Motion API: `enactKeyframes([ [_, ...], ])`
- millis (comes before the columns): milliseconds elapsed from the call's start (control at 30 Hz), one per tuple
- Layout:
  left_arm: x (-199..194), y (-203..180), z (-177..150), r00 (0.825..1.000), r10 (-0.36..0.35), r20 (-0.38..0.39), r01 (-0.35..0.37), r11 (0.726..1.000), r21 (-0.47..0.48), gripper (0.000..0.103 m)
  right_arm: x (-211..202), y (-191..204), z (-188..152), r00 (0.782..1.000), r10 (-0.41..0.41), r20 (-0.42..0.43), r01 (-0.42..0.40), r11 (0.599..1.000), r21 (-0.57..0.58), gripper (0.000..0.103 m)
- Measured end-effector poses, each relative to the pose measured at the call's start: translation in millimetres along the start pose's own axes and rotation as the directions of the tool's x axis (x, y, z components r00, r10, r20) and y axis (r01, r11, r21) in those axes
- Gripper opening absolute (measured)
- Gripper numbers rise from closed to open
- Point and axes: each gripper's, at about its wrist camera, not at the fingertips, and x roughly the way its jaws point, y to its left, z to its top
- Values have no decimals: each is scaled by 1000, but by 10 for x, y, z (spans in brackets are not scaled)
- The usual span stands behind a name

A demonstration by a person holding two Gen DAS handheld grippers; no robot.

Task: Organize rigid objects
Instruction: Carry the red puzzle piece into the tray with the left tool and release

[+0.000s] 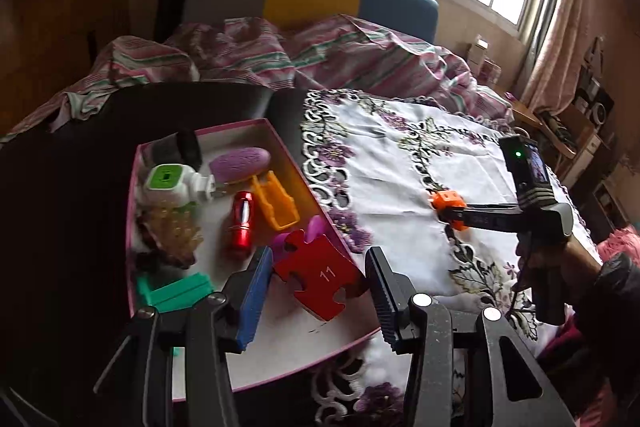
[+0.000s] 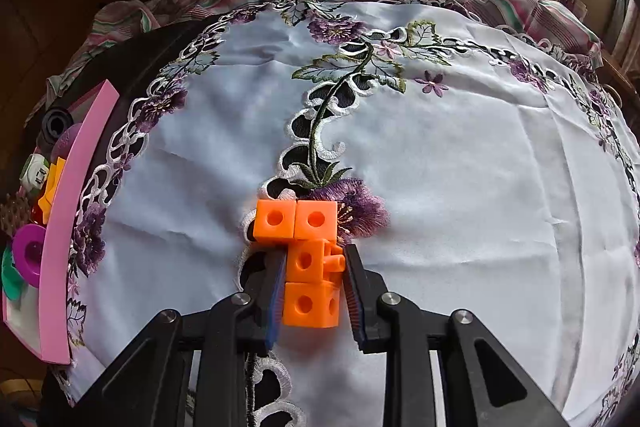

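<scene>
box (image 1: 136, 195) left of tablecloth (image 1: 400, 163)

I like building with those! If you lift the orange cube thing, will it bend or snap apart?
The orange linking cubes look like hard plastic, so the piece probably will not bend. It is several cubes plugged together in a crooked shape, so a joint might pop if squeezed sideways. The right gripper has its fingers around the middle cube; the flat sides should not slip much.
</scene>
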Motion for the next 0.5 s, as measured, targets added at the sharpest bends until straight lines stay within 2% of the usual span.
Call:
enactKeyframes([
  [500, -84, 288, -116, 999, 53, -10, -54, 997, -59, 49, 6, 31, -15, 1000, -16, 11, 16, 1000, -24, 27],
])
